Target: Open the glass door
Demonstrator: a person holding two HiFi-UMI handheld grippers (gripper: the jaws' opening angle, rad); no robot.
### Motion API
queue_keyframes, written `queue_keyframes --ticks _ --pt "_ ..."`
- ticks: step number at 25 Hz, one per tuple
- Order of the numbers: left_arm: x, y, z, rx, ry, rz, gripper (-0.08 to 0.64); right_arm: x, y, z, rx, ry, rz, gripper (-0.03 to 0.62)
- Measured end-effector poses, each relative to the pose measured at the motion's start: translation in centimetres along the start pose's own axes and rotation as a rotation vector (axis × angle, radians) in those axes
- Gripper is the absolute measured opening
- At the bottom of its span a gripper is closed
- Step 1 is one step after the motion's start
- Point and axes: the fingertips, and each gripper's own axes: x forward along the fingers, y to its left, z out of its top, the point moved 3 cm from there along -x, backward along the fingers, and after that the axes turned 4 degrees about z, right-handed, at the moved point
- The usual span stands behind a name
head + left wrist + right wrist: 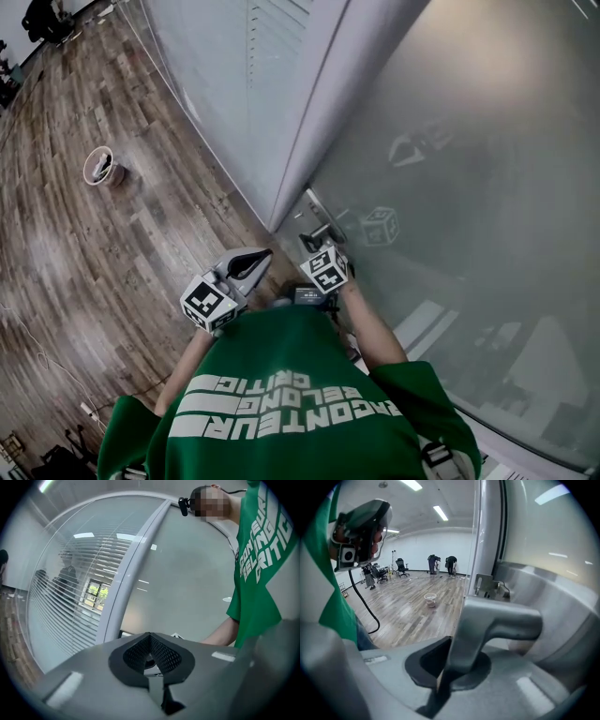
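Person in a green shirt grips the lever of a frosted glass door with the right-hand gripper.

Seen from above, the glass door [469, 187] fills the right side, standing beside a pale door frame [309, 122] that runs up the middle. The right gripper [317, 242] reaches to the door's edge, and its own view shows its jaws clenched on the metal door handle [497, 620], which sits between them. The left gripper [247, 264] hangs just beside it, away from the door, with its jaws pressed together and nothing between them. A wooden floor [112, 244] spreads to the left, with a small round container [99, 166] standing on it well apart from the person.
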Motion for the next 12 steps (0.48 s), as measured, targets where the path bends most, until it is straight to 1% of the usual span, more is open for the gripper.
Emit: queue_keyframes --ticks 5,12 --pt "1.6 0.2 0.9 0.002 0.0 -0.009 0.015 -0.3 -0.4 0.6 0.002 -0.004 0.013 -0.008" --pt "3.6 0.5 0.7 0.005 0.0 -0.003 0.015 0.3 -1.8 0.7 0.013 -0.01 0.011 -0.008"
